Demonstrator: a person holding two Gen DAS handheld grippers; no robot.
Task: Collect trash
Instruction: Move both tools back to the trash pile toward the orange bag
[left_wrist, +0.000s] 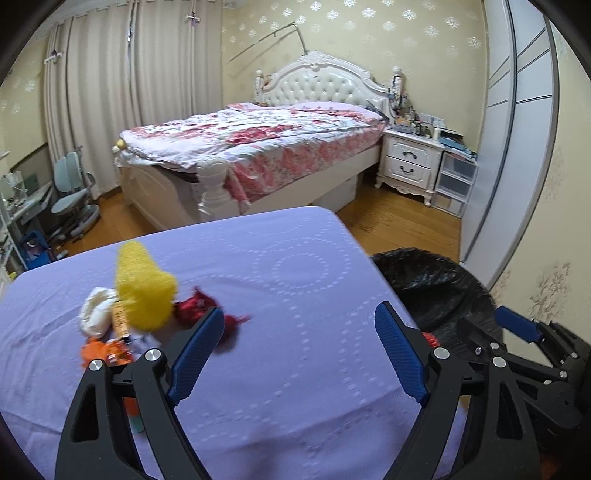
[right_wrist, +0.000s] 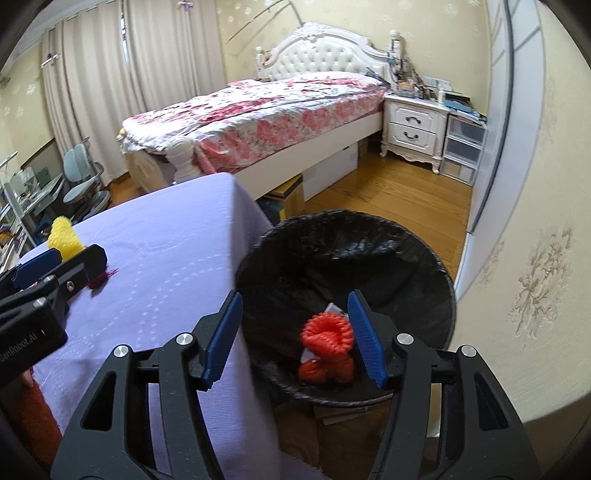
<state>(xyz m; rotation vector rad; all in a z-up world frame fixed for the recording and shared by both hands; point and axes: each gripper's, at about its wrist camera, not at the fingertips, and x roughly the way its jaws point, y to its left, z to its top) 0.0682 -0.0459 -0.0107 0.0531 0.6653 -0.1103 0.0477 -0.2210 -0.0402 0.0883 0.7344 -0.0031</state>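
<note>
bin mouth (right_wrist: 436, 280) open, table edge (right_wrist: 236, 221) beside

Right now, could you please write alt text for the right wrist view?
The open right gripper hangs over a black-lined trash bin, with an orange foam net between its fingers, touching neither. A purple-covered table stands left of the bin.

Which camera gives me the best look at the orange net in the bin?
The right wrist view. It looks straight down into the black-lined bin, with the orange net lying inside, in full sight. The left wrist view shows only a sliver of the net beside the left gripper's finger.
</note>
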